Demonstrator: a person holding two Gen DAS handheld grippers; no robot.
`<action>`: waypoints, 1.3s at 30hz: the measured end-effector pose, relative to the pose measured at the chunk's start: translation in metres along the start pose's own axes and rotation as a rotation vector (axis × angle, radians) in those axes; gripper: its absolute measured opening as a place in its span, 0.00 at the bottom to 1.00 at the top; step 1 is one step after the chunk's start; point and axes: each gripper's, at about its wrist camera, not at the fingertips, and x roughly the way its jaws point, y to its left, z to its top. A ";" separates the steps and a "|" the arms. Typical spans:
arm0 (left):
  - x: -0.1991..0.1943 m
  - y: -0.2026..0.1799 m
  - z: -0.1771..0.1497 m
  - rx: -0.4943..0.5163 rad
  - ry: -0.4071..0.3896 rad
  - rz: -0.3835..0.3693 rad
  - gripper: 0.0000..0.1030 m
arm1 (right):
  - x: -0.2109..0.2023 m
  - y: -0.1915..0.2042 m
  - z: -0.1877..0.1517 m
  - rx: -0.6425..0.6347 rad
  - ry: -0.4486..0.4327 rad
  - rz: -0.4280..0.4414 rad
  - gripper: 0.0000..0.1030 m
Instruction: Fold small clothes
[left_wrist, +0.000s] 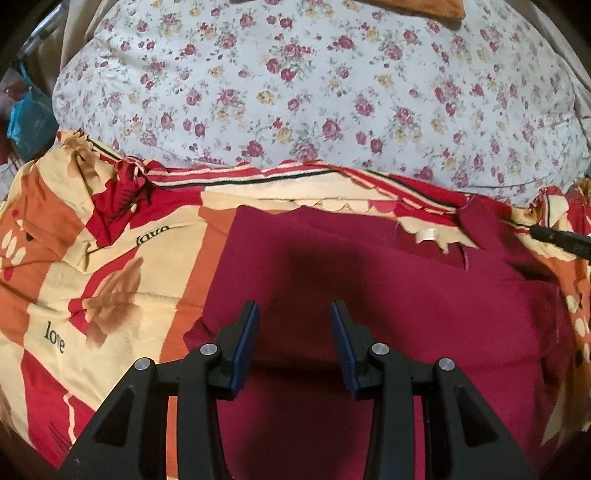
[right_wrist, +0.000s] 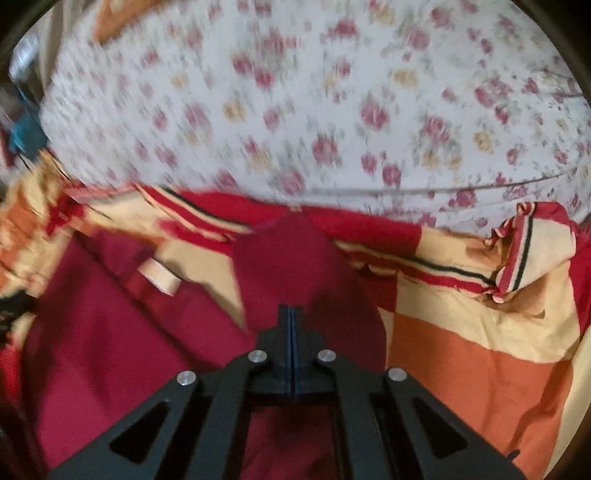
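A dark red fabric garment (left_wrist: 369, 295) lies spread on a red, orange and cream patterned bedsheet (left_wrist: 110, 277), just in front of a white floral pillow (left_wrist: 295, 92). The left tool (left_wrist: 293, 314) hovers over the garment, jaws parted and holding nothing. The right tool (right_wrist: 291, 317) is clamped on a raised sleeve-like flap of the garment (right_wrist: 295, 258); this view is motion-blurred.

The garment (left_wrist: 369, 295) is matt maroon cloth on a printed cotton-looking sheet (left_wrist: 110, 280). Both grippers are matt black, probably plastic, with shiny metal pins.
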 end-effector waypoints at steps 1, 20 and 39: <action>-0.002 -0.002 0.000 0.003 -0.005 -0.003 0.18 | -0.011 0.000 -0.001 0.001 -0.024 0.032 0.00; 0.000 0.001 -0.018 0.008 0.046 0.018 0.18 | 0.110 0.030 0.041 0.029 0.205 -0.215 0.56; -0.051 0.017 -0.001 -0.040 -0.064 -0.004 0.18 | -0.140 0.031 0.015 -0.044 -0.186 0.574 0.06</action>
